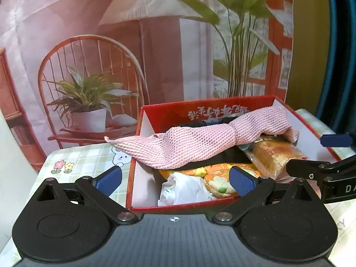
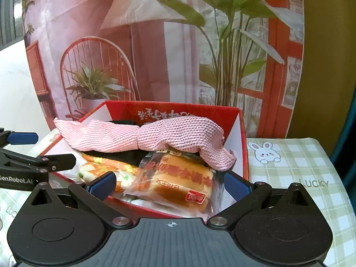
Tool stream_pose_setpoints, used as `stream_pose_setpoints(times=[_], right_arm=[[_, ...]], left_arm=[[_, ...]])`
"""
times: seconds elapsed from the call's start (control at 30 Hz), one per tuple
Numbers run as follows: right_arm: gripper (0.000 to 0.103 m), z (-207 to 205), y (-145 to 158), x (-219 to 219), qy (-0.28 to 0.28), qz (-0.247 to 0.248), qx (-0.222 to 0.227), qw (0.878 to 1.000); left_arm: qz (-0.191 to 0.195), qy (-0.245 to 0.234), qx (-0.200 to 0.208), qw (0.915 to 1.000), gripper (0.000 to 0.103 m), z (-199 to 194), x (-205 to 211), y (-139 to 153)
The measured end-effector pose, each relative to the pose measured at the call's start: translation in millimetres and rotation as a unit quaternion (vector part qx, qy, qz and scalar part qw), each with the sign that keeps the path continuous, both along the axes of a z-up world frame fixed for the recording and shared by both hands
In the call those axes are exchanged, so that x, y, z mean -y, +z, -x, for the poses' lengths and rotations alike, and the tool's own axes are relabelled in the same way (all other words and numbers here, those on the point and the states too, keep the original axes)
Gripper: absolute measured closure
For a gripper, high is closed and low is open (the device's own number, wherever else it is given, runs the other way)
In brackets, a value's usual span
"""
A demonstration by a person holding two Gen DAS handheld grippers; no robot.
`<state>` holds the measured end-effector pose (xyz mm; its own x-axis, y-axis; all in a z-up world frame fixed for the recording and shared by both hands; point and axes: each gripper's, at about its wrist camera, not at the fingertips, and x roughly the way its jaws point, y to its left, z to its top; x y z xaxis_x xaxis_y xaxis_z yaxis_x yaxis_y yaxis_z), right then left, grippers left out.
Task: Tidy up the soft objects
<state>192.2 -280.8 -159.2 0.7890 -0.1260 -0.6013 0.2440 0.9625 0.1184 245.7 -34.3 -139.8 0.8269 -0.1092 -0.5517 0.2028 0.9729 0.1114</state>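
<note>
Pink waffle-knit cloth [image 1: 200,142], red box [image 1: 178,111]

Both wrist views near red box [image 1: 200,207]

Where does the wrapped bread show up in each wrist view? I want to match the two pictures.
Left wrist view: the wrapped bread lies right of centre in the red box, partly under the pink knit cloth.
Right wrist view: the bread sits at lower centre, in the box's near part, between the open fingers of the right tool.
Shared landmark: the pink knit cloth draped across the box.
</note>
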Motion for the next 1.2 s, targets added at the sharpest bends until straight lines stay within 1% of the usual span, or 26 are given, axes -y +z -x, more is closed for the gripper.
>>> stream_pose_setpoints(times=[0.13,0.2,0.33,0.5,0.57,0.63,0.7,0.73,0.83,0.97,1.1,1.2], right_arm=[[0.000,6,7,-4,0.000,0.004,0.005,1.000],[0.000,10,12,-5,-0.002,0.006,0.009,1.000],[0.000,16,23,-8,-0.007,0.008,0.015,1.000],[0.000,28,42,-12,-0.018,0.015,0.026,0.999],[0.000,35,53,-15,-0.026,0.021,0.030,0.999],[0.000,45,67,-17,-0.032,0.021,0.039,0.998],[0.000,55,80,-17,-0.033,0.016,0.049,0.998],[0.000,61,88,-18,-0.034,0.012,0.055,0.998],[0.000,78,113,-20,-0.037,0.008,0.068,0.997],[0.000,100,147,-26,-0.039,0.016,0.087,0.995],[0.000,119,176,-33,-0.035,0.020,0.107,0.993],[0.000,131,192,-41,-0.044,0.038,0.110,0.992]], left_arm=[[0.006,-0.019,-0.004,0.9998,0.000,9,-2,7],[0.003,-0.015,-0.002,0.9999,0.000,16,0,10],[0.026,-0.003,0.009,0.9996,0.000,28,-2,20],[0.042,0.020,0.042,0.9980,0.000,49,-5,42],[0.051,0.021,0.046,0.9974,0.000,57,-6,53],[0.041,0.010,0.047,0.9980,0.000,66,-3,66],[0.017,0.011,0.068,0.9975,0.000,79,2,79],[0.012,0.012,0.078,0.9968,0.000,87,3,85],[0.023,0.009,0.095,0.9952,0.000,108,4,107],[0.034,0.008,0.117,0.9925,0.000,137,6,136],[0.037,0.009,0.132,0.9905,0.000,161,9,157],[0.033,0.025,0.137,0.9897,0.000,171,9,166]])
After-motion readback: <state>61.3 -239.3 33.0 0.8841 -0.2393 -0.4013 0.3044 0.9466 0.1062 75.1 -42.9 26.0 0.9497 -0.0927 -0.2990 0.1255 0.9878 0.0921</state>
